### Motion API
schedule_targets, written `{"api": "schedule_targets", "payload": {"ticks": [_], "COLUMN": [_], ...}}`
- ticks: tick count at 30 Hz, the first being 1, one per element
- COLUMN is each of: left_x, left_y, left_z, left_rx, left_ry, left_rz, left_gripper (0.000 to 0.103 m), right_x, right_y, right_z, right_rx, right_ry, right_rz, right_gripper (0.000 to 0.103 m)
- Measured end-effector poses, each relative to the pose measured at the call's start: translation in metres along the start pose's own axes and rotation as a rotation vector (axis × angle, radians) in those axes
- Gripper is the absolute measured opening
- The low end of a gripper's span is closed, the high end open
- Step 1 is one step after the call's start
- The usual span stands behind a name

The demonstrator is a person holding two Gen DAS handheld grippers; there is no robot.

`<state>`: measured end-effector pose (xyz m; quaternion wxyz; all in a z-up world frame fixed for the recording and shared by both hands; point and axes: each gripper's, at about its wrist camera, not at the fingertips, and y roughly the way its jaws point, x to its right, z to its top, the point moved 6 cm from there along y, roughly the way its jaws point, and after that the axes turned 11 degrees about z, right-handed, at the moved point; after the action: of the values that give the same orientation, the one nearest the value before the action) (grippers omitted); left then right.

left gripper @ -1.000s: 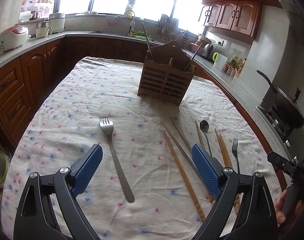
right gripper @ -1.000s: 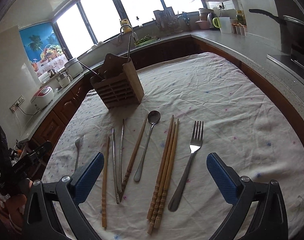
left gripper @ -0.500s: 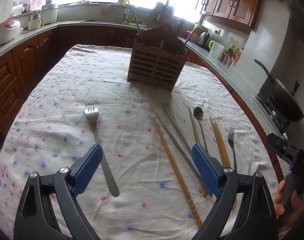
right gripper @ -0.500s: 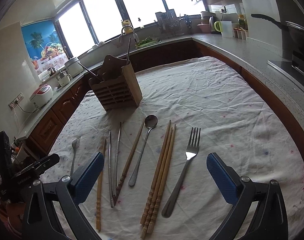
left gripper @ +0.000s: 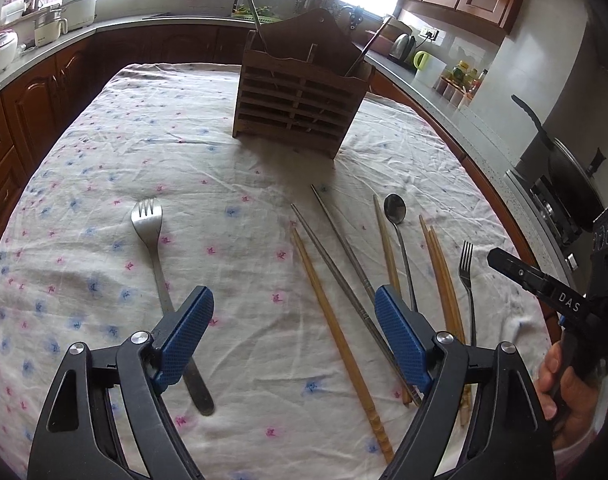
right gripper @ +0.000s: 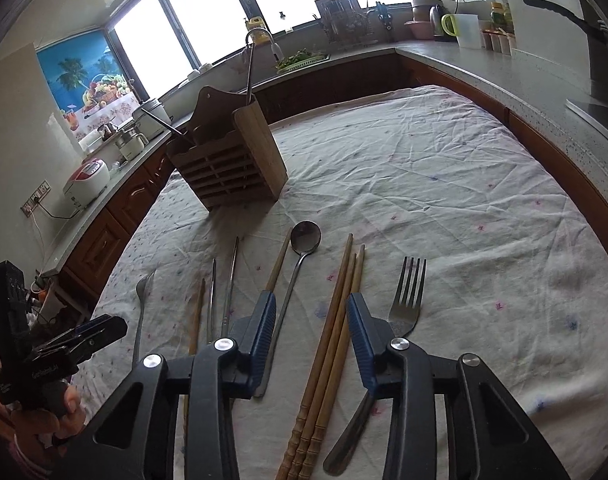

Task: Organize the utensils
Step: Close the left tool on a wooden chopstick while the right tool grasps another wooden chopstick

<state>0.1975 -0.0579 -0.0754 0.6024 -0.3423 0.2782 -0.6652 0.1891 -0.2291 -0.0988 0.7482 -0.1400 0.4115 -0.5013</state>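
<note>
Three wooden chopsticks (right gripper: 332, 332) lie side by side on the flowered tablecloth (right gripper: 444, 200), between a spoon (right gripper: 299, 264) and a fork (right gripper: 404, 300). The right gripper (right gripper: 310, 314) hangs just above them; its jaws have just been closing and now stand narrow, one on each side of the bundle, with gaps left, so nothing is grasped. Left of the spoon lie a single wooden chopstick (right gripper: 277, 264) and two metal chopsticks (right gripper: 223, 292). The left gripper (left gripper: 291, 312) has also been closing a little but stands wide and empty over bare cloth, another fork (left gripper: 153, 248) under its left finger and a wooden chopstick (left gripper: 332, 320) between the two. A wooden utensil holder (left gripper: 299, 100) stands upright farther back with handles sticking out. Counters and cabinets ring the table.
</note>
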Motion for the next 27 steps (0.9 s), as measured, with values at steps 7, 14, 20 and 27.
{"api": "schedule_targets", "payload": {"ticks": [7,14,20,27], "left_x": [0.013,0.021,0.024,0.034], "left_y": [0.025,0.054,0.071,0.081], "left_z": [0.004,0.005,0.006,0.013], "left_rx": [-0.073,-0.144,-0.181,-0.181], "left_ry": [0.036,0.075,0.101,0.166], "left_rz": [-0.018,-0.01,0.0,0.016], "left_gripper": [0.061,0.043,0.028,0.027], "right_x": [0.016,0.038,0.048,0.051], "right_y": [0.028,0.056,0.077,0.086], "right_z": [0.009,0.013,0.013,0.018], "right_rx": [-0.056,-0.127,-0.183,-0.201], "right_ry": [0.013,0.026,0.012,0.005], "right_rz": [-0.051,-0.103,-0.15,-0.154], "right_gripper": [0.02,0.013,0.008,0.007]}}
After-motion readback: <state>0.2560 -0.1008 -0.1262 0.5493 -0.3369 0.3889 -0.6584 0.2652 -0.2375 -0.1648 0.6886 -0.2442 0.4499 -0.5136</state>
